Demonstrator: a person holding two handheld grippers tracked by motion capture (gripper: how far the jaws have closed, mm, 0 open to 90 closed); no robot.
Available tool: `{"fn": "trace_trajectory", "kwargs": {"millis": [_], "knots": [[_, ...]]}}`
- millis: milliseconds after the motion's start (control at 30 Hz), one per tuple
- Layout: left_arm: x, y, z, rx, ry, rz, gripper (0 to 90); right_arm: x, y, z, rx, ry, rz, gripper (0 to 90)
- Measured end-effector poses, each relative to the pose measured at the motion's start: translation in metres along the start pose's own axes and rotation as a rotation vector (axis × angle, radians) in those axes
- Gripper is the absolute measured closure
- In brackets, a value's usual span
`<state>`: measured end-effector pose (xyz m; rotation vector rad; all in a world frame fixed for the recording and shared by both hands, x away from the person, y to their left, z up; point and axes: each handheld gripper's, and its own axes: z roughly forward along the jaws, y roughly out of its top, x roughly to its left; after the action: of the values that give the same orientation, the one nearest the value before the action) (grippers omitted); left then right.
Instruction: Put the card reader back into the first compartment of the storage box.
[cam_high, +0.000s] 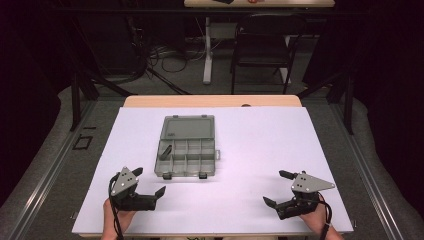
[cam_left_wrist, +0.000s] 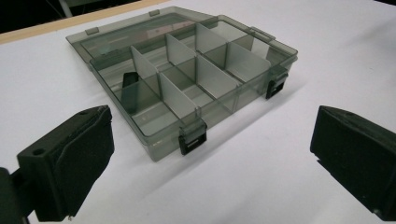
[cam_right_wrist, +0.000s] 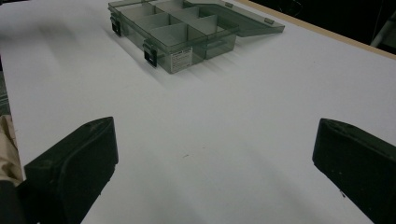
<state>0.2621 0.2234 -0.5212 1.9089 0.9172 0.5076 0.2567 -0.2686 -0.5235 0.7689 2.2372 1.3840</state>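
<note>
White table (cam_high: 260, 150), folding chair (cam_high: 262, 42) beyond.

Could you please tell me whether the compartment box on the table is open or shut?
Open. The compartment box has its lid folded back flat on the table, leaving the dividers uncovered.

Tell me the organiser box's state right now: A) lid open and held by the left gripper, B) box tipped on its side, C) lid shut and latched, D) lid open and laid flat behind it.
D: the organiser box sits upright with its lid folded back flat on the table, and both grippers are clear of it.
</note>
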Motion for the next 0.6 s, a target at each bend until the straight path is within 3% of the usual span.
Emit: {"fn": "trace_trajectory", "kwargs": {"millis": [167,500,600], "knots": [[-0.002,-0.006,-0.002,0.007,0.0,-0.004,0.0,0.0,0.0,0.0,0.002,0.001,-0.002,0.0],[-0.004,-0.012,0.0,0.001,0.004,0.029,0.0,0.0,-0.001,0.0,0.005,0.005,-0.003,0.0],[-0.004,-0.016,0.0,0.019,-0.001,0.031,0.0,-0.001,-0.001,0.0,0.005,0.007,-0.003,0.0]]}}
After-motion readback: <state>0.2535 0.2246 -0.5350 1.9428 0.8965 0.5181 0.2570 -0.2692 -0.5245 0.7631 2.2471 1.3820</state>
